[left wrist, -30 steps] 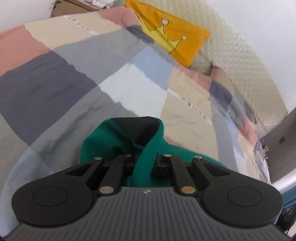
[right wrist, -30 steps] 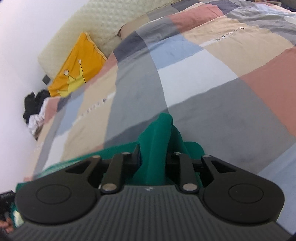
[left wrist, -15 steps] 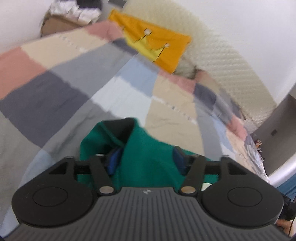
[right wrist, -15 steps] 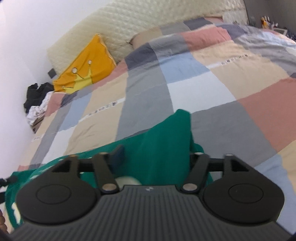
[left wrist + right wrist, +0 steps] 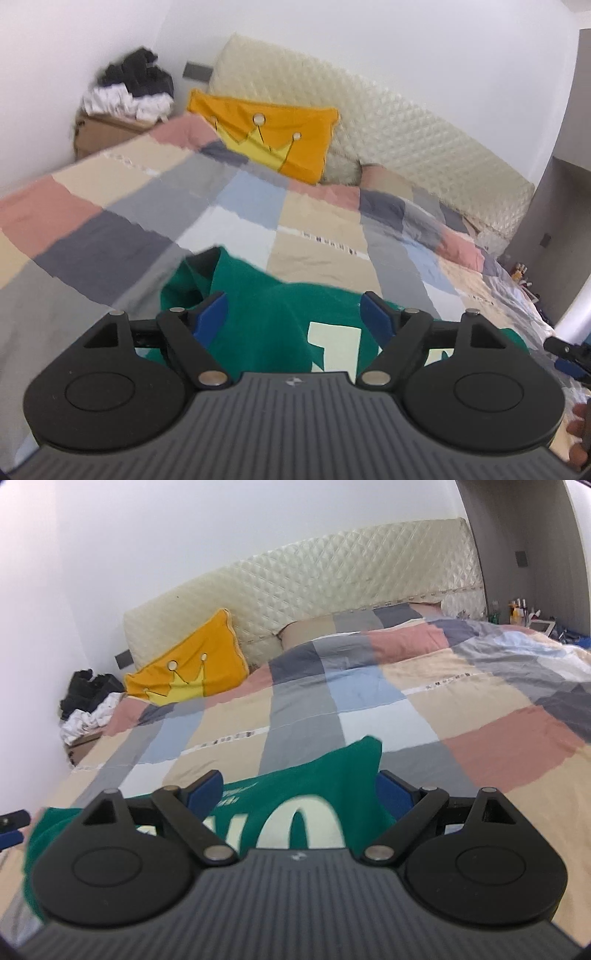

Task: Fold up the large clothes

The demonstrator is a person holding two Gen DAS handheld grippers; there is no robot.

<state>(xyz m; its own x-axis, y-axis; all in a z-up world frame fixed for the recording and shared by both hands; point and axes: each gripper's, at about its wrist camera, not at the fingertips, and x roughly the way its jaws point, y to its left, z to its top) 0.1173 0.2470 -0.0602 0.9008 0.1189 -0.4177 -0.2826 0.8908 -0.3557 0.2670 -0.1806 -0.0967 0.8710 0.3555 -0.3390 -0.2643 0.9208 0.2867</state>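
A green sweatshirt (image 5: 266, 317) with large cream letters lies on the patchwork bedspread (image 5: 240, 221). It also shows in the right wrist view (image 5: 310, 786). My left gripper (image 5: 293, 314) is open, its blue pads spread wide above the garment's left end. My right gripper (image 5: 301, 788) is open too, its jaws wide apart over the garment's right end, near a raised corner of cloth. Neither gripper holds the cloth. The near part of the garment is hidden under both gripper bodies.
An orange crown pillow (image 5: 273, 136) leans on the cream quilted headboard (image 5: 406, 136). A pile of clothes (image 5: 129, 92) sits on a cardboard box by the wall. A bedside stand with bottles (image 5: 517, 609) is at the far right.
Both grippers were shut on folds of the green garment, then opened and let go. Both have lifted and tilted up, so the headboard and wall show now.
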